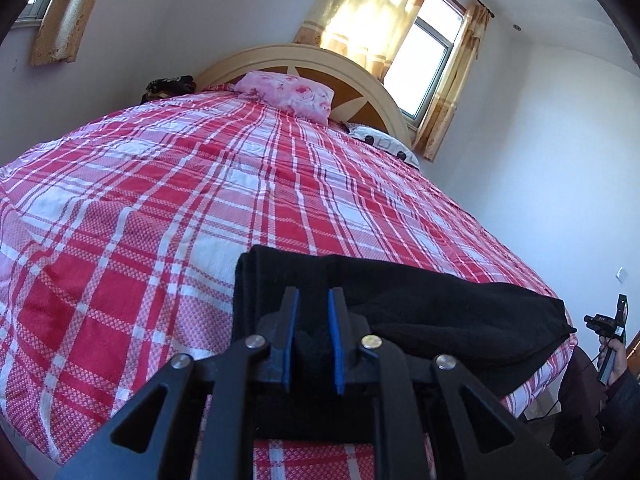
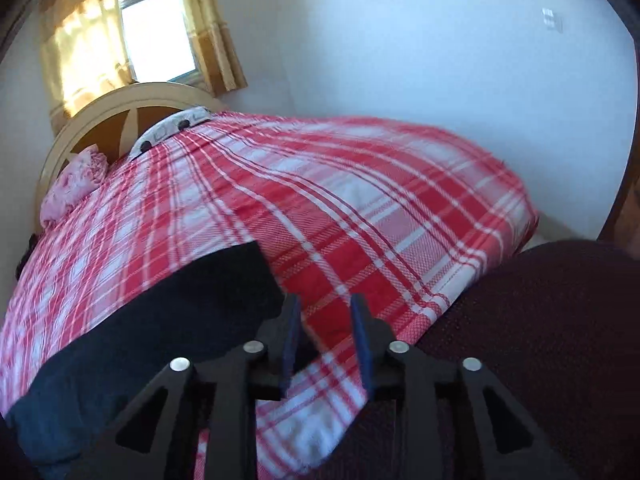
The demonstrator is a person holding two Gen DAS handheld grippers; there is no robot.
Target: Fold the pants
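Black pants (image 1: pixel 420 304) lie folded at the foot edge of the red plaid bed (image 1: pixel 200 184), the left gripper (image 1: pixel 313 304) clamped on their near fold while the right gripper (image 2: pixel 325 308), just beside them, stands parted and empty.

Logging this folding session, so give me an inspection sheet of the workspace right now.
Surface: bed under a red plaid cover.
Job's things: black pants, folded, near the bed's near edge.
Clutter: pink pillow, spotted pillow, dark bundle by the headboard.
Grippers: left gripper over the pants, small gap between its pads; right gripper open, empty, beside the pants.
Cables: thin cable below the person's hand.
Surroundings: curtained window, white walls.
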